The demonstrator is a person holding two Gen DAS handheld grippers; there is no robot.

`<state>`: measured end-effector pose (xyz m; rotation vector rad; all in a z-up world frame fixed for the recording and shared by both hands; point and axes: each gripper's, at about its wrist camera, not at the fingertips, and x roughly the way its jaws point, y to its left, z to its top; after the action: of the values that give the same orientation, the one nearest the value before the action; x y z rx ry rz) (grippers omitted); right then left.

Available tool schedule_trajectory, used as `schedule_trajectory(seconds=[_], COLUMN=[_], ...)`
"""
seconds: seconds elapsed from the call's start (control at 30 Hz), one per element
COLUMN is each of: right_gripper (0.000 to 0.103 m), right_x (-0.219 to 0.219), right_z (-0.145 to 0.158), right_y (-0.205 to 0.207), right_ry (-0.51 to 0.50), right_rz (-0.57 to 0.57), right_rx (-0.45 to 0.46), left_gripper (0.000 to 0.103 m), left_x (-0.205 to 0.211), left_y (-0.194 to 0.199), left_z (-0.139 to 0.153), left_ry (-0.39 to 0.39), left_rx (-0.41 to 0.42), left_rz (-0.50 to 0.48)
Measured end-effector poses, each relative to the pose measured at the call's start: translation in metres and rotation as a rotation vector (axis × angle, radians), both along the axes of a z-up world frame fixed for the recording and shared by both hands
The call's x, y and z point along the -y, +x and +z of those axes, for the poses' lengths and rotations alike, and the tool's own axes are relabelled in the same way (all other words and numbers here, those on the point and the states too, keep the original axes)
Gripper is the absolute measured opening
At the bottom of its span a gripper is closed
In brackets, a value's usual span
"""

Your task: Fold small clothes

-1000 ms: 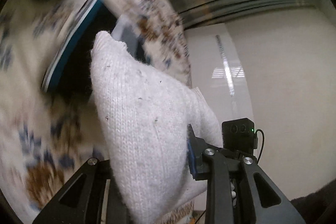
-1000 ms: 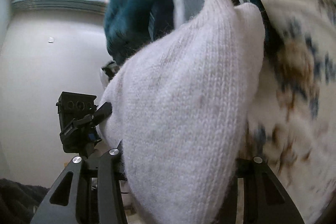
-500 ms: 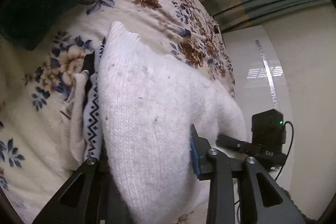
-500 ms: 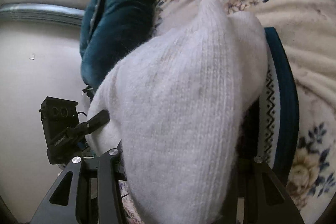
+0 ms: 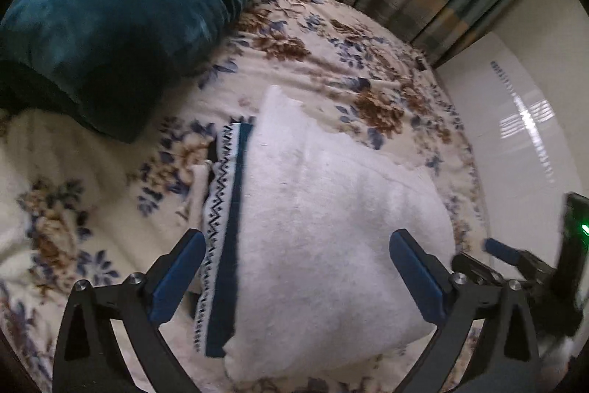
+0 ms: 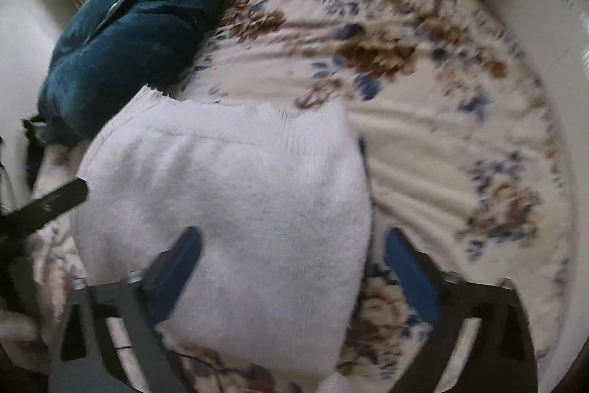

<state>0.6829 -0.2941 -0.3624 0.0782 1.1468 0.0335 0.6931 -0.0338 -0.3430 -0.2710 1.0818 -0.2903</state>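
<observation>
Left wrist view: white knit garment [image 5: 331, 238] laid folded on patterned blue-trimmed garment [image 5: 224, 209], left gripper [image 5: 294, 267] and right gripper [image 6: 291, 267] jaws spread wide, nothing held.

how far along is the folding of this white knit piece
Done: the white knit garment lies doubled over on the floral bedspread, on top of a navy zigzag-trimmed garment. In hand: nothing; the left gripper and right gripper are both open above it. Left: possibly another fold or tidying its uneven far edge; I can't tell about the navy one.
</observation>
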Motion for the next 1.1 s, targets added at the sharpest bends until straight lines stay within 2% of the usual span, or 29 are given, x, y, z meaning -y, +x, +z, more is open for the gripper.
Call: schedule_trajectory(seconds=[0.13,0.27,0.37,0.47,0.63,0.83,1.1], right_gripper=[0.103,0.103,0.103,0.103,0.103,0.103,0.103], right_x=[-0.001,0.003,0.005,0.005,0.001,0.001,-0.002], right_z=[0.007,0.02,0.044,0.069,0.137,0.231,0.33], right_y=[-0.033,-0.08,-0.119,-0.152,-0.221,-0.31,-0.413], right_ry=[-0.128,-0.175,-0.177,-0.184,-0.19,-0.205,-0.211], right_rz=[-0.04,-0.087,-0.115,-0.141,-0.169,-0.187,-0.173], right_rx=[0.033,0.044,0.056,0.065,0.138,0.265,0.409], left_gripper=[0.103,0.103,0.103,0.103,0.103,0.103,0.103], left_x=[0.015,0.026,0.034,0.043,0.056,0.062,0.061], left_y=[-0.022,-0.053,-0.081,-0.116,-0.188,-0.267,-0.35], left_z=[0.009,0.021,0.035,0.061,0.131,0.208,0.276], left_ry=[0.106,0.2,0.232,0.287,0.341,0.336,0.302], left_rx=[0.003,0.012,0.014,0.039,0.135,0.222,0.282], left_rz=[0.005,0.003,0.005,0.021,0.032,0.037,0.046])
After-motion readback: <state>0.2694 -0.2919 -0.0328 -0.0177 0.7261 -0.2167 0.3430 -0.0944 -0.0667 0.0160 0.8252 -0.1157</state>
